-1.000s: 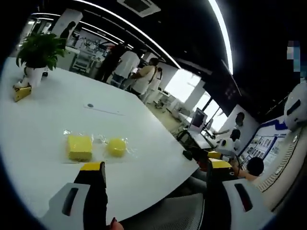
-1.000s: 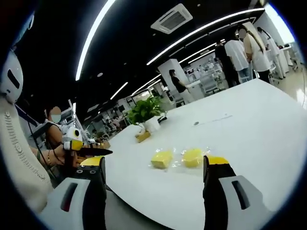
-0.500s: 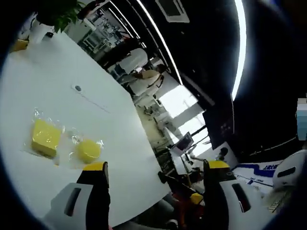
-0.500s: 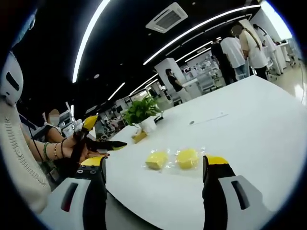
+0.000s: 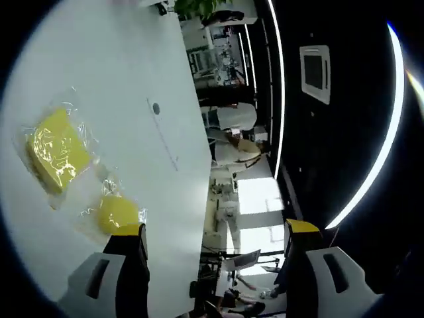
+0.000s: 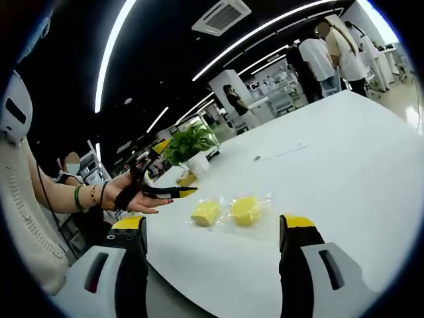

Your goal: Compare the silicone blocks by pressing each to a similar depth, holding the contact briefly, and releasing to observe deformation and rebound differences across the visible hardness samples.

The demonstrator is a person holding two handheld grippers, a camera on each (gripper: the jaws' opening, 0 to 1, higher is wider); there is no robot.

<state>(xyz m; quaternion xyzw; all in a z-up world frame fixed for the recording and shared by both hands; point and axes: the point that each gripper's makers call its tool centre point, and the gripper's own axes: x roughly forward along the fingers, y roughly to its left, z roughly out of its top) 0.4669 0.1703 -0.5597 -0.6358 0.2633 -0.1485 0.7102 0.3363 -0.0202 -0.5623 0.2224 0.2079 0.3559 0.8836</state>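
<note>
Left gripper (image 5: 212,232) rolled, wide open; empty

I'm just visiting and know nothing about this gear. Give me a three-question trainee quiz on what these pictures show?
1. True or false: the square yellow block and round yellow block lie wrapped in clear film on the white table.
2. Is the right gripper touching either block?
3. What stands behind the blocks: A potted plant, B laptop, C bottle?

Key: 1 true. 2 no; its jaws stand apart, short of them. 3 A.
</note>
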